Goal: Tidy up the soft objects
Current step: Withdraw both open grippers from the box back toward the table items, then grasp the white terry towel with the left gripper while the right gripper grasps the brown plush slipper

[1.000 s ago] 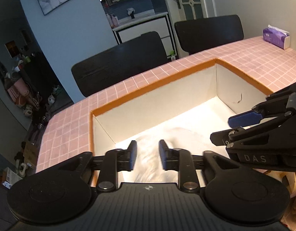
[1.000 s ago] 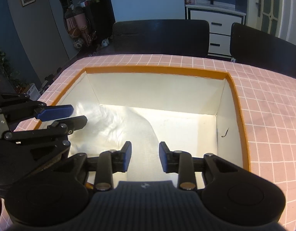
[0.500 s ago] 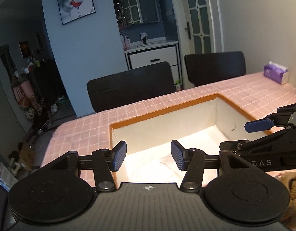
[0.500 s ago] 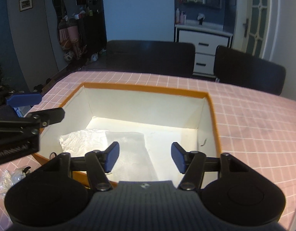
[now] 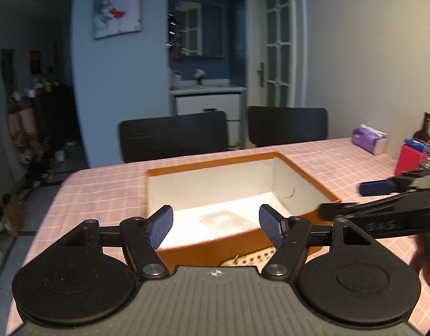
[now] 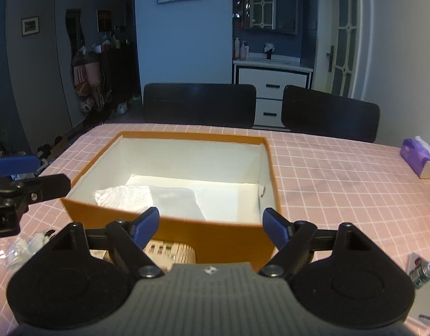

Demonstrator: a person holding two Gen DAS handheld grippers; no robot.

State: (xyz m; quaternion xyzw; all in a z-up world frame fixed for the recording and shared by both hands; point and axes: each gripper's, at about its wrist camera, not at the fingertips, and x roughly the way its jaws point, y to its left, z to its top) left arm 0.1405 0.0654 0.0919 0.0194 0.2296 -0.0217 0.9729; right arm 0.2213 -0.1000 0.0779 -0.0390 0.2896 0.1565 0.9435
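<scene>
Right wrist view: white cloths [image 6: 147, 197] are lodged inside the orange box [image 6: 215, 235] on the pink tabletop [image 6: 341, 184]. Left tool [image 5: 215, 225] and right tool [image 6: 210, 225], spreading, pinch nothing. Step judged: release finished; next, the woven item [image 6: 170, 253] before the box is to be fetched.

The left gripper [image 5: 215, 225] is held tilted downward, its jaws opening wide, and nothing is gripped between its blue pads [image 5: 159, 225]. The right gripper [image 6: 210, 225] is angled downward likewise, its jaws also opening, with nothing pressed between them. Each gripper is seen at the edge of the other's view, side by side.
</scene>
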